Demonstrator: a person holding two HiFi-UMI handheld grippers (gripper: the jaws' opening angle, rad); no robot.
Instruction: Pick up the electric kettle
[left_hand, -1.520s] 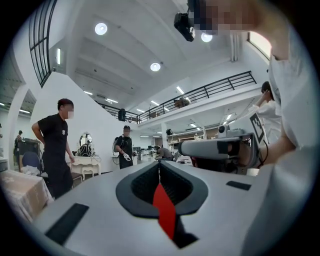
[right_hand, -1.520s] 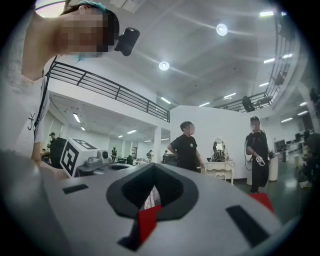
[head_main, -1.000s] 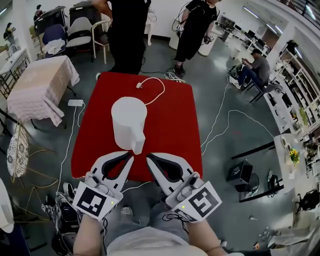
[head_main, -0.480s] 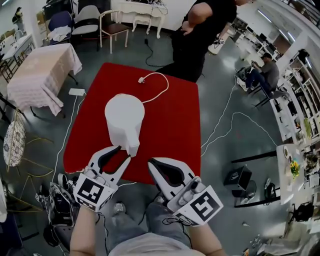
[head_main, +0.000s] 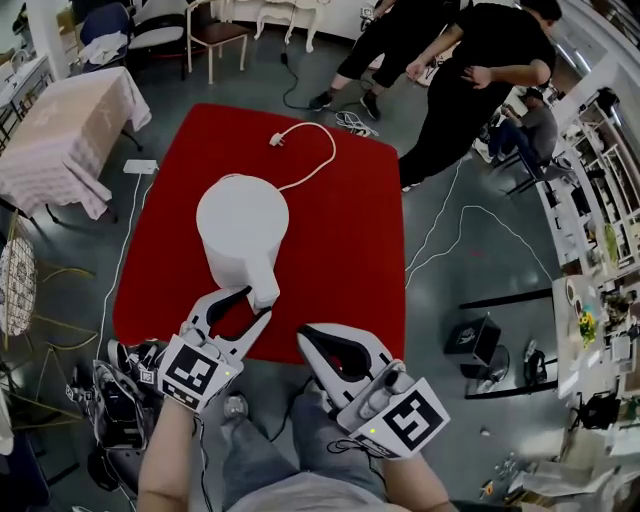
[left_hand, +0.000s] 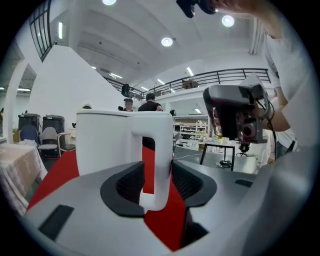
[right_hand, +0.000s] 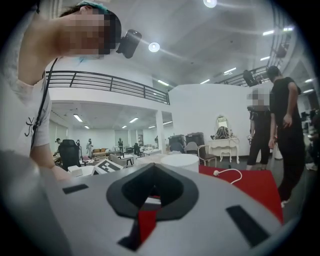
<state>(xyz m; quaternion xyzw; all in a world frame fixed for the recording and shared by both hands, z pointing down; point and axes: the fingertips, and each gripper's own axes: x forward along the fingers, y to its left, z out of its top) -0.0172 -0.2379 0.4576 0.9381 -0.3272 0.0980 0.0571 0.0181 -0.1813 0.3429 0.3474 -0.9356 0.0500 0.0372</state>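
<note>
A white electric kettle (head_main: 240, 225) stands on a red-covered surface (head_main: 340, 240), its handle (head_main: 262, 285) facing me. Its white cord and plug (head_main: 310, 165) trail off behind it. My left gripper (head_main: 256, 303) is open, and its jaws have just been opening. The handle (left_hand: 157, 165) stands between its black pads (left_hand: 131, 182) with a gap on the left side. In the left gripper view the kettle (left_hand: 112, 140) fills the middle, just past my left gripper (left_hand: 157, 175). My right gripper (head_main: 305, 335) is shut and empty, at the red surface's near edge, right of the handle. The right gripper view shows the right gripper (right_hand: 152, 166) with the kettle (right_hand: 180, 161) beyond it.
Two people in black (head_main: 470, 80) stand past the far right corner. A table with a pale cloth (head_main: 60, 135) and chairs (head_main: 210, 30) stand at the left. A power strip (head_main: 140, 167) and cables (head_main: 440, 230) lie on the grey floor.
The left gripper's jaws have opened and moved forward around the kettle's handle. Both grippers have come lower. The people behind have walked to the right.
</note>
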